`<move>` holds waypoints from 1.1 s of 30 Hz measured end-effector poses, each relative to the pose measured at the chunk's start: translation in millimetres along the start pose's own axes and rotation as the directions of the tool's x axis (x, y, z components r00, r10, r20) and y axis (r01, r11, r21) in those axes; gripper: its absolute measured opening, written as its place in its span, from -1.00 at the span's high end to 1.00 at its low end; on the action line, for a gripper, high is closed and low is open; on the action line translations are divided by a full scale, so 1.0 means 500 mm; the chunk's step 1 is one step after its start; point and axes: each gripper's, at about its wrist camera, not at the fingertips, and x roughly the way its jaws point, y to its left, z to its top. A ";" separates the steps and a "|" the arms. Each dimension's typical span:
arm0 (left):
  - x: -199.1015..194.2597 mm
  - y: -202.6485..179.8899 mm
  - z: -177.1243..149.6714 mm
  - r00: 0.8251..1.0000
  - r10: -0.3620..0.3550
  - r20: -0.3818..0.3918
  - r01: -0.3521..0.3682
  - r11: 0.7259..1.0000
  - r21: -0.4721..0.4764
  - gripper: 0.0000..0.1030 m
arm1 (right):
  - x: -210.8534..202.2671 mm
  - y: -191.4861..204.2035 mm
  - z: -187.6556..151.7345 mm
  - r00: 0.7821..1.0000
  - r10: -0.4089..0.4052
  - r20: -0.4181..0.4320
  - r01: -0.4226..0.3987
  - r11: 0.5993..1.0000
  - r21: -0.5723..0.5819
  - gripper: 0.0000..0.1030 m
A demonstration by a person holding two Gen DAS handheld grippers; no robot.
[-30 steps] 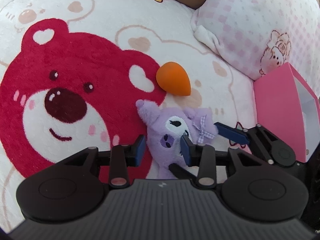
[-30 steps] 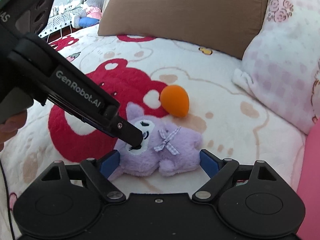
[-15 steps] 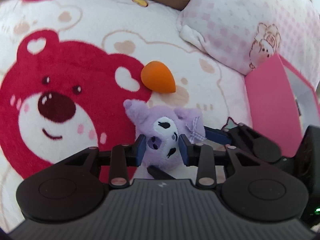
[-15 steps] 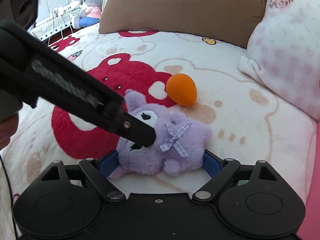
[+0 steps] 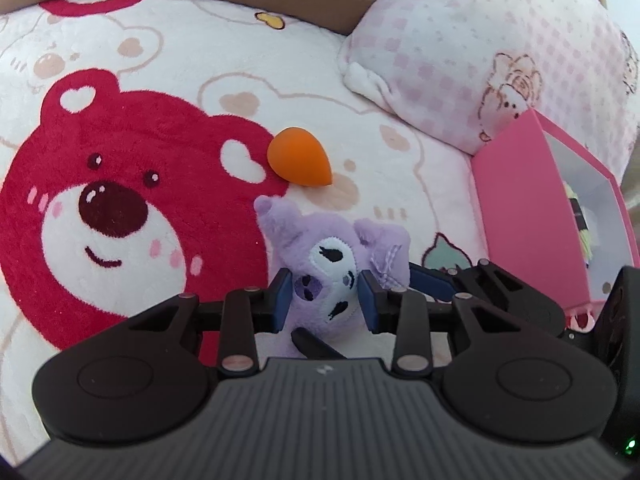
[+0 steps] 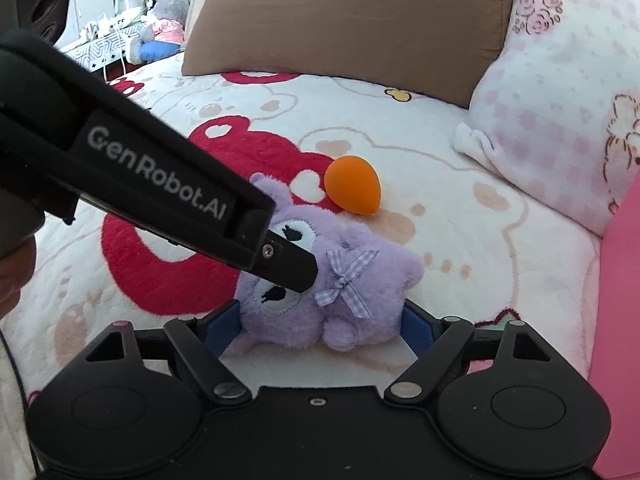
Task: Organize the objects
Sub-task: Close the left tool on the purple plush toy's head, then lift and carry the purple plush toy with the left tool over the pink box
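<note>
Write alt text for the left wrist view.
The left tool is shut on the face of a purple plush lying on a bear-print blanket. An orange sponge lies just beyond the plush, with a pink box and a checked pillow to the right.

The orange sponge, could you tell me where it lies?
In both views the orange sponge lies on the bear blanket just beyond the purple plush toy, left of the pink box.

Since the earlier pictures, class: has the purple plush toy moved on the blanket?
Yes. In the right wrist view the purple plush toy has lifted at its head, which now overlaps the blanket's red bear print, nearer the orange sponge.
</note>
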 end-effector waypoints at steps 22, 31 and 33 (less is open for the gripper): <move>-0.119 -0.020 -0.050 0.994 -0.108 0.009 0.108 0.994 -0.017 0.36 | -0.127 0.041 0.003 1.000 0.001 -0.014 0.000 0.999 0.032 -0.76; -0.171 -0.066 -0.071 0.995 -0.098 -0.001 0.098 0.994 0.057 0.35 | -0.199 0.063 -0.006 0.999 -0.017 -0.028 0.018 0.998 0.059 -0.75; -0.183 -0.077 -0.076 0.995 -0.096 -0.006 0.097 0.993 0.074 0.35 | -0.213 0.064 -0.006 0.999 -0.019 -0.036 0.021 0.997 0.068 -0.74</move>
